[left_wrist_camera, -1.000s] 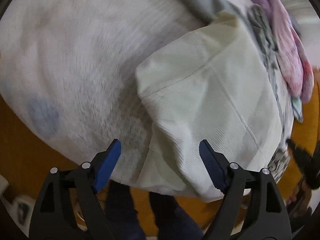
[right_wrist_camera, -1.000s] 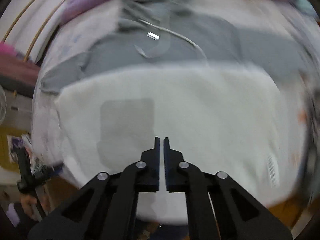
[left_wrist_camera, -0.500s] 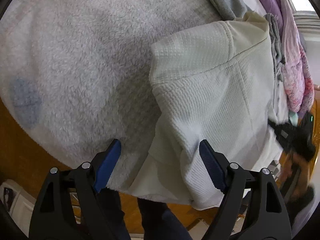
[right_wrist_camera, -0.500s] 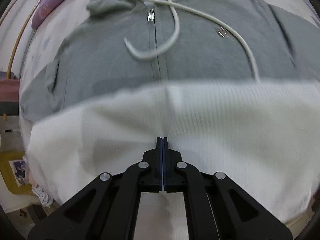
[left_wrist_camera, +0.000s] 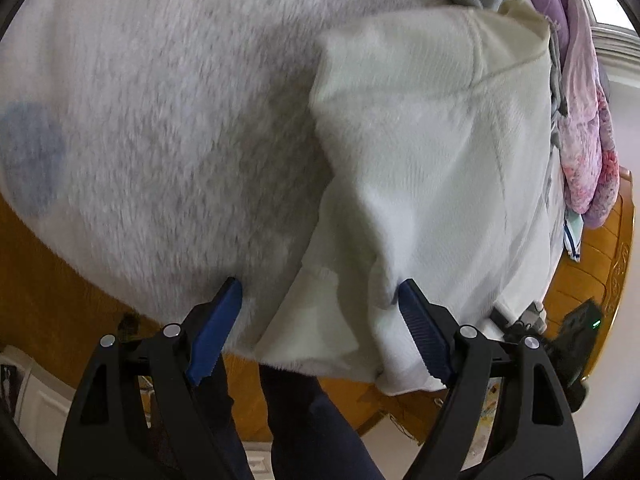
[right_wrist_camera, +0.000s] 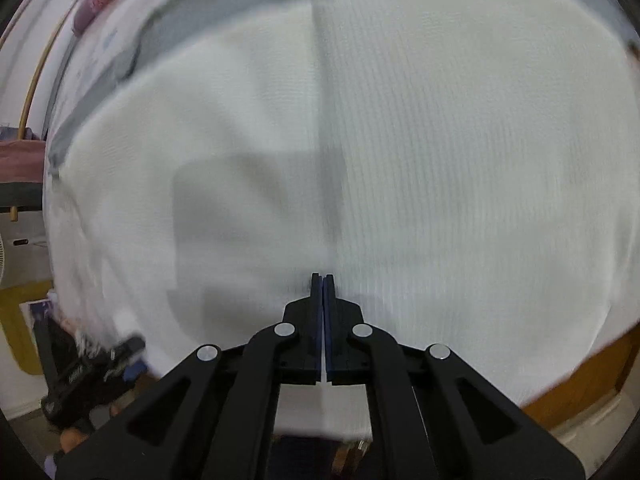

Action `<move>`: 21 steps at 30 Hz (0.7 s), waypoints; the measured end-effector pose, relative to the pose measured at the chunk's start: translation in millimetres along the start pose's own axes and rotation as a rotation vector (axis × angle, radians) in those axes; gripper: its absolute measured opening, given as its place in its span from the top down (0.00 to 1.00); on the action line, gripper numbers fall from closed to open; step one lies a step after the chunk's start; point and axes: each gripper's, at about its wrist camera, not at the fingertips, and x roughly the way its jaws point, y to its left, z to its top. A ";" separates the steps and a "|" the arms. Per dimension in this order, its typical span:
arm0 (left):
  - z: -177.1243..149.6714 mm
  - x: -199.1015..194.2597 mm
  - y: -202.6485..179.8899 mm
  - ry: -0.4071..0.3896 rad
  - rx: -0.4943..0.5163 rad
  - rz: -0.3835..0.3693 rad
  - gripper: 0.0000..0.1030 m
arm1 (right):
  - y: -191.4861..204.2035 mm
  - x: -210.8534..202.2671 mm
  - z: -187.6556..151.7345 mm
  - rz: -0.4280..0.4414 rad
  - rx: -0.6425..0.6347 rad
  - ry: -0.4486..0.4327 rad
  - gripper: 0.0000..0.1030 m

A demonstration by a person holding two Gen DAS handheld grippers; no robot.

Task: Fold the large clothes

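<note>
One fold is judged done on the cream garment (left_wrist_camera: 432, 168), which is laid on the fuzzy blanket (left_wrist_camera: 168, 120); more folds are left. The left gripper (left_wrist_camera: 320, 320) is held wide over its near edge; the right gripper (right_wrist_camera: 322, 280) is closed, empty. No containers are seen.

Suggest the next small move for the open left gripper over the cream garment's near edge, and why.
Probably ease the left gripper down and close on the near hem of the cream garment. Its jaws stand wide open with that loose, rumpled edge between the pads, not pinched, over the fluffy white blanket. The right gripper is shut, with nothing visibly between its pads.
</note>
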 end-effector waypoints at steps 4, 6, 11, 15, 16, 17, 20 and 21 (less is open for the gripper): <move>-2.7 5.9 1.1 0.010 0.015 0.006 0.25 | -15.0 19.7 -14.9 0.013 0.001 -0.026 1.00; -3.3 5.6 -1.9 0.017 0.026 0.009 0.37 | -11.7 17.2 -15.2 -0.010 -0.005 -0.024 1.00; -2.4 4.6 -4.7 0.022 0.039 0.007 0.62 | 11.5 -1.5 -27.2 -0.031 -0.105 -0.088 0.94; 0.8 8.6 -9.6 0.046 0.027 -0.042 0.89 | 46.1 -10.4 -47.0 0.058 -0.247 -0.126 0.89; 0.4 5.5 -11.3 0.043 0.019 -0.051 0.90 | 49.9 -12.6 -51.5 0.081 -0.284 -0.126 0.83; -0.5 0.6 -13.7 0.039 0.016 -0.067 0.90 | 58.3 -14.3 -55.3 0.100 -0.320 -0.128 0.72; -7.5 -20.1 -26.1 0.032 0.032 -0.151 0.90 | 89.5 -26.7 -85.4 0.190 -0.460 -0.168 0.48; -9.4 -27.8 -32.5 0.031 0.045 -0.167 0.92 | 99.9 -28.8 -94.8 0.221 -0.503 -0.174 0.45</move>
